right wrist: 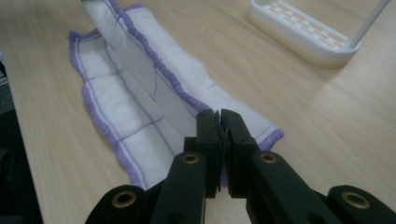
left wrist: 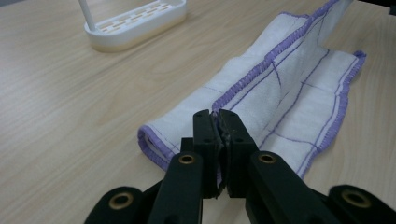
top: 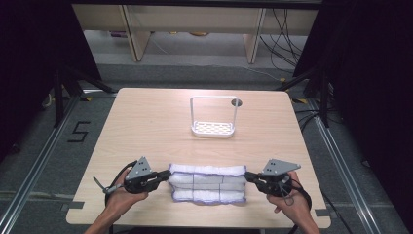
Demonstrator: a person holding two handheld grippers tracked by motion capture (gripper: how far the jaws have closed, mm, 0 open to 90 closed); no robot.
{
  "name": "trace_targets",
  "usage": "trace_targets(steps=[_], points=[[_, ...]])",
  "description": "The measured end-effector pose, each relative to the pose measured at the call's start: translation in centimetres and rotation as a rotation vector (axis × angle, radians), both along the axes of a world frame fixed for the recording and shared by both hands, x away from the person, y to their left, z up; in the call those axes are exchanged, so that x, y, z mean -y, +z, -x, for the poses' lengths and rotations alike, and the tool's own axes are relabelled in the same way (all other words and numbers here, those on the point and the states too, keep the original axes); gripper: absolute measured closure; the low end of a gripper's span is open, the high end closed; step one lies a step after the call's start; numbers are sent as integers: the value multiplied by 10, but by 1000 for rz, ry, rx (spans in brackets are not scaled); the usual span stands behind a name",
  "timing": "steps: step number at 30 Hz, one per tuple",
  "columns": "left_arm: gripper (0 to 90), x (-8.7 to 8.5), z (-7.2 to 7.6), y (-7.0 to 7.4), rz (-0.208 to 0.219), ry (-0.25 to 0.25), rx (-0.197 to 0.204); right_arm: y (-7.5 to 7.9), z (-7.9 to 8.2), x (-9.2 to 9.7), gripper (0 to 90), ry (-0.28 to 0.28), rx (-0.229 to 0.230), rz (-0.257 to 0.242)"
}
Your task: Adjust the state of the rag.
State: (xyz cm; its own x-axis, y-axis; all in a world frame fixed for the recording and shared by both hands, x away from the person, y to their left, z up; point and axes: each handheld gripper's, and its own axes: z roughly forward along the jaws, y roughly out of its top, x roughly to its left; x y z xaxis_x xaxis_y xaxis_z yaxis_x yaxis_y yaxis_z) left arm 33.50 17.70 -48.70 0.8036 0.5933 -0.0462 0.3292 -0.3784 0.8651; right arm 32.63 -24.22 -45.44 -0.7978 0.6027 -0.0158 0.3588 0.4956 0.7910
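Cloth (top: 207, 183) near front edge of table (top: 146, 126), folded into long band. Left gripper (top: 164, 178) and right gripper (top: 249, 176) each pinch one end, jaws clamped on fabric. Judged: fold partly done; rack (top: 214, 117) beyond stands empty.

The white cloth (left wrist: 280, 93) with purple edging runs off the top edge in the left gripper view, its far end cut from sight; in the right gripper view it also leaves the frame at the top. The pinched corners sit hidden between the closed jaws. The white rack (right wrist: 303, 35) is cropped in both gripper views, its wire handle cut off. The person's forearms leave the high view at the bottom.
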Motion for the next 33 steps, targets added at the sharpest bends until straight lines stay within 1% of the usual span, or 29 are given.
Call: trace_targets(steps=[1, 2, 3, 7, 8, 9, 10, 11, 13, 14, 15, 16, 17, 18, 19, 20, 21, 22, 23, 24, 25, 26, 27, 28, 29, 30, 31, 32, 33], points=[[855, 0, 2, -1, -8, -2, 0, -3, 3, -1, 869, 1, -13, 4], [853, 1, 4, -3, -9, 0, -5, -6, 6, -1, 868, 18, -15, 10], [852, 0, 5, -5, -29, -12, -1, -9, 9, -2, 867, 24, -24, 24], [849, -1, 14, -15, -53, -31, -23, -19, 18, -1, 863, 27, -60, 41], [846, -2, 16, -17, -66, -30, -25, -21, 20, -1, 859, 30, -58, 46], [840, -5, 19, -19, -97, -27, -29, -23, 21, 0, 857, 32, -68, 47], [832, -6, 21, -21, -85, -27, -42, -26, 23, 0, 851, 25, -69, 52], [827, -8, 22, -23, -97, -32, -48, -27, 24, 1, 835, 26, -81, 52], [815, -9, 26, -28, -101, -45, -60, -31, 27, 1, 780, 26, -110, 50], [789, -11, 27, -27, -143, -67, -59, -33, 27, 1, 730, 27, -114, 53], [733, -11, 29, -27, -100, -42, -64, -33, 28, 2, 661, 12, -128, 43], [698, -13, 29, -23, -78, -41, -68, -32, 28, 3, 618, -12, -143, 37], [668, -16, 28, -17, -58, -30, -70, -30, 27, 5, 594, -15, -120, 16], [630, -18, 26, -11, -13, -20, -67, -25, 27, 9, 564, -24, -121, -12], [583, -20, 22, -5, 20, 2, -65, -19, 28, 10, 538, -57, -151, -54], [552, -22, 18, 2, 28, 15, -71, -14, 22, 15, 501, -64, -98, -67], [534, -21, 11, 7, 45, 29, -65, -9, 19, 16, 483, -96, -108, -94], [515, -20, 4, 12, 39, 46, -57, -4, 16, 16, 475, -133, -110, -109], [497, -16, -5, 15, 39, 58, -60, 0, 10, 15, 466, -146, -99, -100], [484, -12, -15, 17, 20, 87, -67, 2, 3, 13, 457, -161, -90, -91], [470, -8, -25, 17, -3, 107, -69, 2, -6, 11, 447, -165, -65, -71], [464, -3, -35, 15, 1, 126, -76, 1, -14, 8, 442, -190, -77, -64], [460, 1, -44, 12, -9, 117, -102, -2, -22, 4, 438, -212, -105, -60], [446, 6, -51, 8, -22, 134, -112, -6, -31, 2, 438, -207, -101, -44], [441, 9, -58, 4, -53, 124, -120, -10, -37, -2, 440, -227, -135, -40], [437, 12, -62, -1, -60, 113, -140, -15, -44, -4, 440, -227, -143, -8], [431, 16, -65, -5, -73, 108, -154, -20, -50, -5, 440, -218, -134, 21], [421, 18, -66, -9, -97, 98, -156, -23, -53, -7, 439, -222, -149, 39], [407, 20, -67, -12, -114, 91, -153, -27, -56, -8, 438, -232, -159, 41]])
